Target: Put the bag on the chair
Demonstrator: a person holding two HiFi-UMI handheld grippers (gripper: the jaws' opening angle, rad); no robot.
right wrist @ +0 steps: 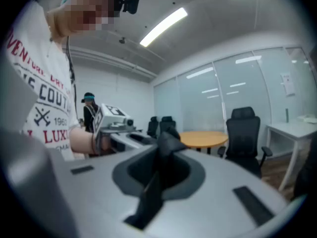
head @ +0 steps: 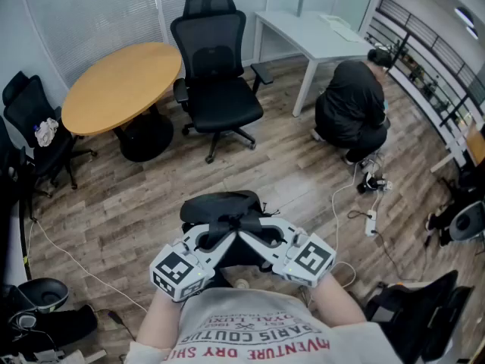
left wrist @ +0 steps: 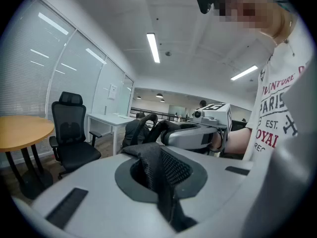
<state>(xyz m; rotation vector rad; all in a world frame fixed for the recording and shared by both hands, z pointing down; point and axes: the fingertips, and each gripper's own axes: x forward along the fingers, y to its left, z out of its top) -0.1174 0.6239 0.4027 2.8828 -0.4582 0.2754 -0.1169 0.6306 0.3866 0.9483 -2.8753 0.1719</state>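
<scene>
A black bag (head: 221, 209) hangs in the air in front of me, above the wooden floor. My left gripper (head: 226, 233) and my right gripper (head: 248, 233) meet over it, each shut on a black mesh strap of the bag. In the left gripper view the strap (left wrist: 157, 168) runs between the closed jaws, with the bag (left wrist: 140, 131) and the right gripper (left wrist: 198, 133) beyond. The right gripper view shows its strap (right wrist: 159, 168) pinched the same way. The black office chair (head: 216, 82) stands further ahead, its seat bare, well apart from the bag.
A round wooden table (head: 121, 82) stands left of the chair, a white desk (head: 311, 32) to its right. A person in black (head: 352, 108) crouches on the floor at the right. Cables and a power strip (head: 371, 222) lie nearby. Another black chair (head: 30, 120) is at far left.
</scene>
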